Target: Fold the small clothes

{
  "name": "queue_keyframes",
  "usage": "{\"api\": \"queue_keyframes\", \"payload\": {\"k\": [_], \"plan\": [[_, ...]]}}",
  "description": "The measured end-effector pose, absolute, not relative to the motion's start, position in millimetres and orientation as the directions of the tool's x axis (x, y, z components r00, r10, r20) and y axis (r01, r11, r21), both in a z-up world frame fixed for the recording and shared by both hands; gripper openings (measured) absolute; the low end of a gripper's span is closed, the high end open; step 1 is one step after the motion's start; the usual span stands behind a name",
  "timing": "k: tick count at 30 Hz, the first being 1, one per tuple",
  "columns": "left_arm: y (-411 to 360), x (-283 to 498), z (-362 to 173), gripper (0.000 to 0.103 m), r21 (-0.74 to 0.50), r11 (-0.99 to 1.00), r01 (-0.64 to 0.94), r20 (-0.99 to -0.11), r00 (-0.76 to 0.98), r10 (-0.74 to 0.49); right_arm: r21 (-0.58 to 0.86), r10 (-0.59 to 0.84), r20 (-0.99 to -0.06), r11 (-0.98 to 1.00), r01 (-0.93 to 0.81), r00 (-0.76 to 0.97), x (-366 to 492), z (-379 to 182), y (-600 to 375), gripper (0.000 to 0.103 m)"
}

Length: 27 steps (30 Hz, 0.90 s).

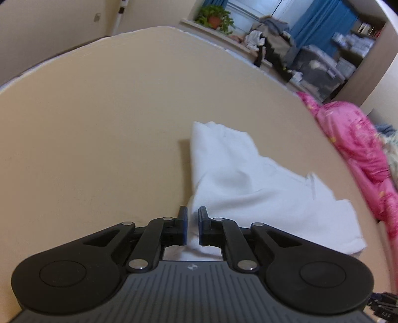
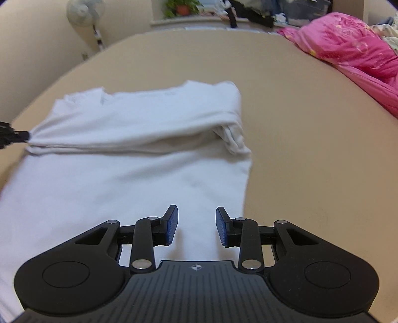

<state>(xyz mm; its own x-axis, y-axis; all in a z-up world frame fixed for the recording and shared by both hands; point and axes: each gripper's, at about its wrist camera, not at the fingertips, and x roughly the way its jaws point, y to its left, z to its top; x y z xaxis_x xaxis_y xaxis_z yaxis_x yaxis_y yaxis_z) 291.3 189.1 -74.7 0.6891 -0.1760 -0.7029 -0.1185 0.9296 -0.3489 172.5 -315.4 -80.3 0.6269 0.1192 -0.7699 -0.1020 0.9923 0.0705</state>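
Beige bed (image 2: 298,124) carries a white cotton T-shirt (image 2: 136,169), half folded; left hand-held gripper (image 1: 192,224) pinches its hem, right hand-held gripper (image 2: 197,227) spread at six o'clock, next needing a grip.

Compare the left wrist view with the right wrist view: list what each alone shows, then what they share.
Only the left wrist view: the left gripper with its jaws pinched on the white shirt's edge, blue curtains and storage bins.

Only the right wrist view: the right gripper, jaws open above the shirt, the folded-over sleeve and a standing fan.

Both: the shirt, the beige surface, the pink quilt and the potted plant.
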Motion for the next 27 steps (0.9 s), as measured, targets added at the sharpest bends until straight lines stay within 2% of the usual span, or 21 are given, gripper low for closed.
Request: {"api": "queue_keyframes", "payload": {"k": [2,5,13,17,22,23,25,27], "plan": [[190.7,287.3,-62.9,0.012,-0.338,0.935,-0.107,-0.664,0.731,-0.156,0.071,0.111,-0.774,0.994,-0.089,0.624,174.7,-82.0,-316.5,0.035],[188.6,292.6,-57.3,0.017,-0.387,0.919,-0.076,-0.623,0.756,-0.2,0.065,0.097,-0.761,0.995,-0.073,0.641,179.7,-82.2,-315.1,0.035],[190.5,318.8,-79.0,0.017,-0.393,0.917,-0.059,-0.632,0.742,-0.223,-0.003,0.05,-0.706,0.997,-0.074,0.706,197.9,-77.1,-315.6,0.035],[181.7,339.2,-91.4,0.023,-0.381,0.924,-0.029,-0.627,0.743,-0.235,-0.043,0.015,-0.668,0.997,-0.058,0.744,212.7,-75.7,-317.6,0.035],[158.8,353.0,-105.7,0.027,-0.302,0.952,0.051,-0.652,0.718,-0.245,-0.138,-0.035,-0.633,0.988,-0.067,0.773,237.1,-85.1,-314.7,0.035],[155.9,353.3,-106.3,0.024,-0.276,0.959,0.066,-0.648,0.724,-0.236,-0.153,-0.043,-0.627,0.986,-0.068,0.777,241.7,-87.3,-313.4,0.035],[152.5,352.7,-100.2,0.004,-0.257,0.962,0.092,-0.631,0.738,-0.239,-0.156,-0.053,-0.621,0.986,-0.057,0.782,251.0,-90.9,-314.4,0.035],[158.8,346.9,-85.4,0.004,-0.265,0.958,0.108,-0.583,0.774,-0.248,-0.14,-0.048,-0.62,0.989,-0.05,0.783,259.3,-93.4,-316.6,0.035]]}}
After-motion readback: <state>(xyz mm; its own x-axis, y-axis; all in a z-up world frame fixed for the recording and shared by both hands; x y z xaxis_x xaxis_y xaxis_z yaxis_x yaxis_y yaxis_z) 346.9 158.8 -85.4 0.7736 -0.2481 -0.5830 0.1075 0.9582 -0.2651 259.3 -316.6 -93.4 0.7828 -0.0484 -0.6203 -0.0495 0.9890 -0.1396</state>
